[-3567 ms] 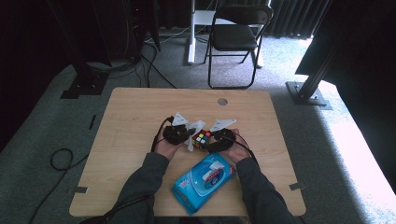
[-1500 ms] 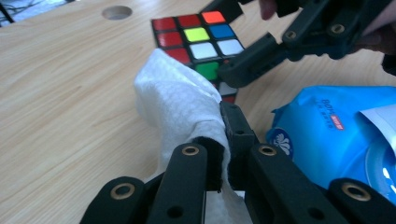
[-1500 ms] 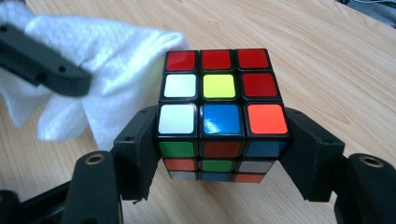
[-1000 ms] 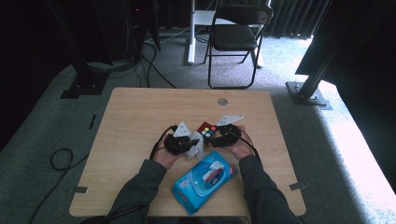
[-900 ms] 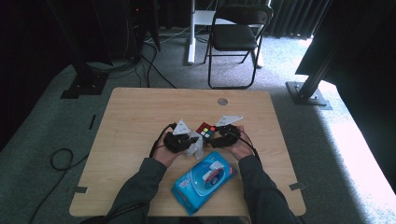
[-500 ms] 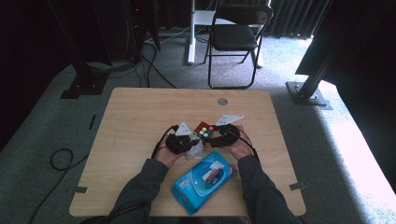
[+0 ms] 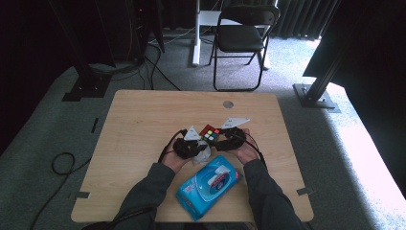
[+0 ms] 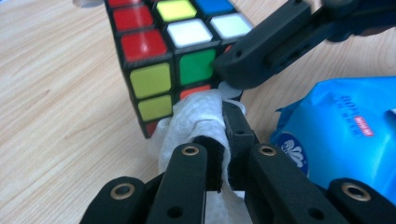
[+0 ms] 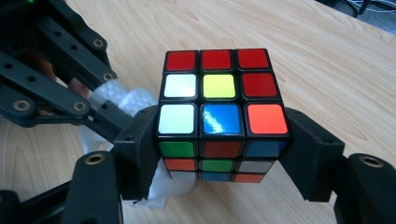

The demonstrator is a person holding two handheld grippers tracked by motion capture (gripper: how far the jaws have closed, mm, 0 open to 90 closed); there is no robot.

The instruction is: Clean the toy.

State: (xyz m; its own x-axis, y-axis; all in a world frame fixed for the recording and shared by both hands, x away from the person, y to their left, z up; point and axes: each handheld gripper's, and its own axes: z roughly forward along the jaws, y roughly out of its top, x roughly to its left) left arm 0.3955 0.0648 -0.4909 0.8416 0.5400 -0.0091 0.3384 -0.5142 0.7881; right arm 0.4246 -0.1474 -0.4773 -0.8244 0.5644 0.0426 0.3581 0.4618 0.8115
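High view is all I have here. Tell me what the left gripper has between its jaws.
Observer: A white wipe, pinched in the shut left gripper.
Operator: Say whether the wipe is on the cube.
Observer: Yes, it presses the cube low on one side, by the yellow and green stickers.
Operator: Report the right gripper's grip.
Observer: The right gripper clamps the cube, one jaw on each of two opposite sides.
Operator: Give me the cube's top row.
Observer: In the right gripper view the far row of the top face is three red stickers.
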